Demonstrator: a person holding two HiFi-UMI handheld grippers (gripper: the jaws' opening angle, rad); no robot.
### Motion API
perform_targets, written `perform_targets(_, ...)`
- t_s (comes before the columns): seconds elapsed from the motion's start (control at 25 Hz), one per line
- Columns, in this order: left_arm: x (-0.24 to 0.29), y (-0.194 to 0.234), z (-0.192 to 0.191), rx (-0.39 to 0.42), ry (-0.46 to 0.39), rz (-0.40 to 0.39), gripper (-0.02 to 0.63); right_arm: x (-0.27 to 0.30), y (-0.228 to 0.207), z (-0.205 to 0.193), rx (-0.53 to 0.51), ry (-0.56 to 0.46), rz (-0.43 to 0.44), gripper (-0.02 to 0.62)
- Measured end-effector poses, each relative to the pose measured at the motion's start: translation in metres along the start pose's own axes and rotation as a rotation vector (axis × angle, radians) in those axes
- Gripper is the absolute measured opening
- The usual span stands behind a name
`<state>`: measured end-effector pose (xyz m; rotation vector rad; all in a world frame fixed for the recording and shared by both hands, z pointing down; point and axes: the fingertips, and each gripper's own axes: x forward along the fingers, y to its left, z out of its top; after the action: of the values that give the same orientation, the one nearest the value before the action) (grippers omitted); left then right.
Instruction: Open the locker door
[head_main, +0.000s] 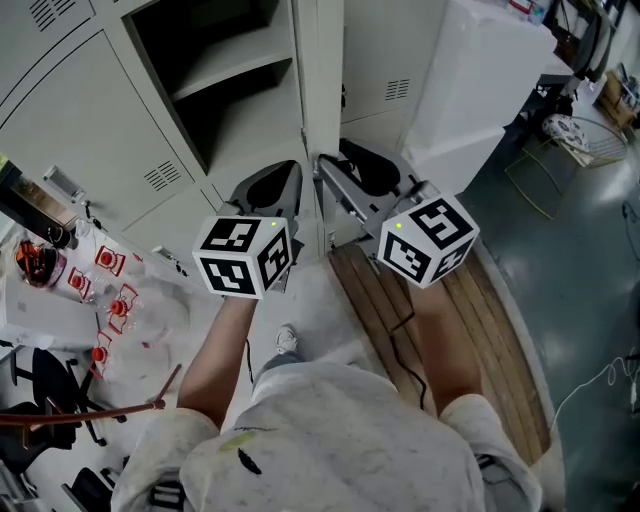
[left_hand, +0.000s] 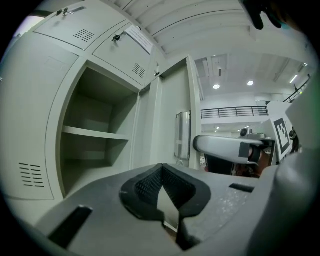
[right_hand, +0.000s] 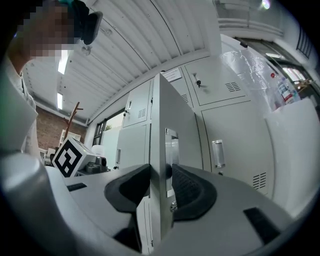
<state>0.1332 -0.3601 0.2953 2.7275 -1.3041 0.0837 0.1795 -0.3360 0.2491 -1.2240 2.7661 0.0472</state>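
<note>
The task looks all but done. At the left the locker compartment (head_main: 235, 115) stands exposed (one bare shelf (head_main: 232, 72) across it, dull painted sheet steel, louvred vents (head_main: 160, 177) stamped in the panel below); just right of it the left gripper (left_hand: 162, 172) hangs idle, its ribbed black pads pinched together on nothing; next comes the locker door (right_hand: 172, 110), standing out edge-on from the cabinet, a thin flat grey slab with a recessed bright-metal handle (right_hand: 171, 147); the right gripper (right_hand: 161, 175) straddles its free edge, jaws spread wide with a rubbery pad close beside each face, and I judge the pads not pressing; what remains, seemingly, is only to draw that gripper off; farther right stand shut lockers (right_hand: 235, 135) of the same smooth steel.
</note>
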Motion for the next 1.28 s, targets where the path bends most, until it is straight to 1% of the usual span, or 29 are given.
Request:
perform_targets(0.24, 0.019, -0.024, 0.002, 0.012, 0.005, -0.057, 0.005, -0.021, -0.023, 0.005, 0.01, -0.017, -0.062, 0.11)
perform_targets(0.44, 0.03, -0.037, 0.0, 0.013, 0.008, -0.086, 0.005, -0.036, -0.042, 0.006, 0.051, -0.036, -0.112, 0.098)
perform_targets(0.84, 0.043, -0.043, 0.003, 0.02, 0.003, -0.111, 0.005, -0.048, -0.067, 0.008, 0.072, -0.053, -0.187, 0.092)
perform_targets(1.28, 0.061, -0.058, 0.005, 0.037, 0.007, -0.174, 0.005, -0.06, -0.093, 0.01, 0.077, -0.068, -0.261, 0.091)
